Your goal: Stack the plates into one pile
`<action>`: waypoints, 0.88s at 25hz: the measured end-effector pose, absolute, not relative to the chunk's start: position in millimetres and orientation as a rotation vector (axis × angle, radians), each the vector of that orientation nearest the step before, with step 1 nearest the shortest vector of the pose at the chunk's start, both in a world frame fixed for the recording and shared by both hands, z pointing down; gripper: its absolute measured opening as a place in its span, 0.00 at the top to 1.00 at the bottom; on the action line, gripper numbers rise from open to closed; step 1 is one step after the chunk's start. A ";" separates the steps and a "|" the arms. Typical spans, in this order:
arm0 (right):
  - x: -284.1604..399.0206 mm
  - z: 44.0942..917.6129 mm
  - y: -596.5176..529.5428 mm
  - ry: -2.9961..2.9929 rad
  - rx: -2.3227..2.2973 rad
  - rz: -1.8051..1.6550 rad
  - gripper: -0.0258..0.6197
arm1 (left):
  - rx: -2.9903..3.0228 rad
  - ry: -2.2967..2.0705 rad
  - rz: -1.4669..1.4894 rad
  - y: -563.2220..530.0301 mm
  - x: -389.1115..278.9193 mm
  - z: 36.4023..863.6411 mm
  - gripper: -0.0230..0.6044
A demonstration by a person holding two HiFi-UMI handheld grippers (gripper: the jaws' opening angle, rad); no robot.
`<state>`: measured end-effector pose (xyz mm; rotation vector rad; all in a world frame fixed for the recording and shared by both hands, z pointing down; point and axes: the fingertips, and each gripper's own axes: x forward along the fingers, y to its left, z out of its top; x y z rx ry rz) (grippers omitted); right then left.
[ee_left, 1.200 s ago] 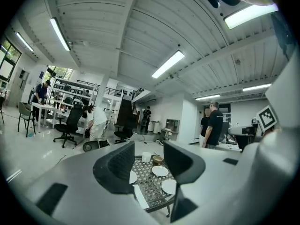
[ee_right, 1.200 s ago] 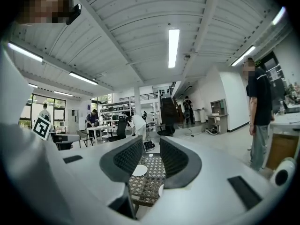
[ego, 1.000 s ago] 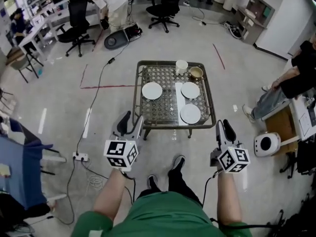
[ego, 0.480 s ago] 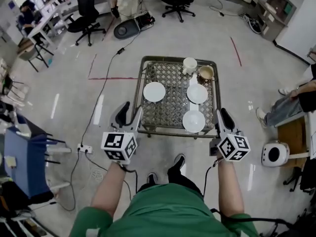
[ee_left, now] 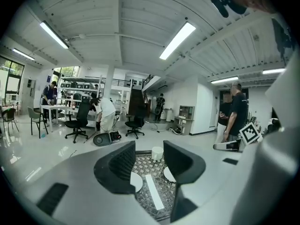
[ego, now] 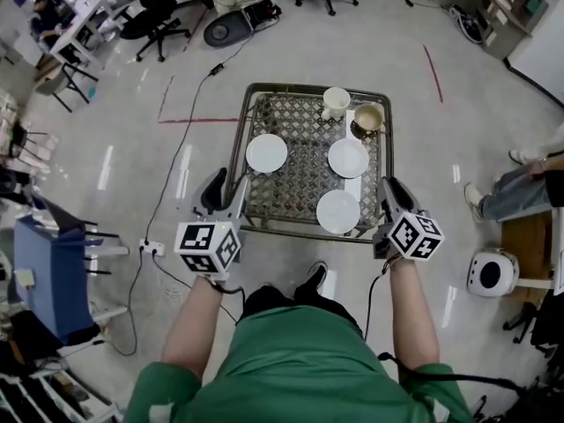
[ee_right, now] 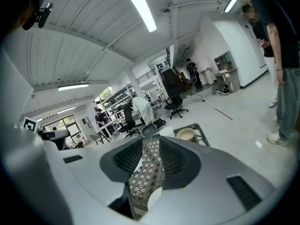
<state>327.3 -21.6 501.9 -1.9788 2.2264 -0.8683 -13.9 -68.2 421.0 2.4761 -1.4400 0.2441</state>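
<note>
White plates lie apart, unstacked, on the metal lattice table [ego: 304, 183]. Reckoned from its middle in the head view, the left plate [ego: 266, 152] sits at 9 o'clock, the right plate [ego: 348, 158] at 3 and the near plate [ego: 338, 211] at 5. A cup [ego: 336, 102] stands at 1 o'clock, a tan bowl [ego: 369, 117] beside it at 2. The left gripper [ego: 226, 194] hovers off the table's 8 o'clock corner, the right gripper [ego: 389, 197] at its 4 o'clock corner; both hold their jaws apart, nothing between them
</note>
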 end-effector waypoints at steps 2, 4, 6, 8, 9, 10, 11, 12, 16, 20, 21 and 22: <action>338.8 530.9 -22.1 2.182 -1.978 -0.975 0.76 | 2.466 -1.434 0.266 -73.0 -11.3 428.0 0.66; 348.7 564.9 -18.9 2.139 -1.978 -1.090 0.76 | 2.454 -1.426 0.289 -78.4 -9.1 438.8 0.66; 353.8 600.2 -12.0 2.099 -1.972 -1.211 0.76 | 2.439 -1.407 0.317 -83.1 -7.4 455.4 0.66; 353.7 632.3 -2.2 2.050 -1.959 -1.331 0.76 | 2.420 -1.377 0.353 -86.7 -7.1 476.8 0.66; 353.2 647.7 3.2 2.021 -1.952 -1.387 0.76 | 2.409 -1.358 0.374 -88.3 -7.2 488.7 0.66; 353.1 662.5 8.6 1.988 -1.947 -1.440 0.76 | 2.400 -1.338 0.397 -90.1 -6.9 500.7 0.66; 353.2 676.5 13.7 1.951 -1.942 -1.491 0.76 | 2.392 -1.315 0.421 -92.0 -6.0 512.2 0.66; 352.9 689.5 18.6 1.910 -1.933 -1.540 0.76 | 2.387 -1.289 0.445 -94.0 -4.5 522.7 0.66; 342.4 731.5 34.3 1.805 -1.890 -1.689 0.75 | 2.383 -1.189 0.511 -101.8 -2.6 548.9 0.66; 332.8 766.9 43.6 1.753 -1.893 -1.793 0.75 | 2.374 -1.130 0.549 -111.7 -6.5 565.0 0.66; 333.2 773.4 44.2 1.728 -1.897 -1.805 0.75 | 2.375 -1.120 0.556 -114.6 -6.5 567.9 0.66; 334.0 778.7 44.2 1.701 -1.900 -1.811 0.75 | 2.376 -1.111 0.562 -117.3 -6.5 570.1 0.66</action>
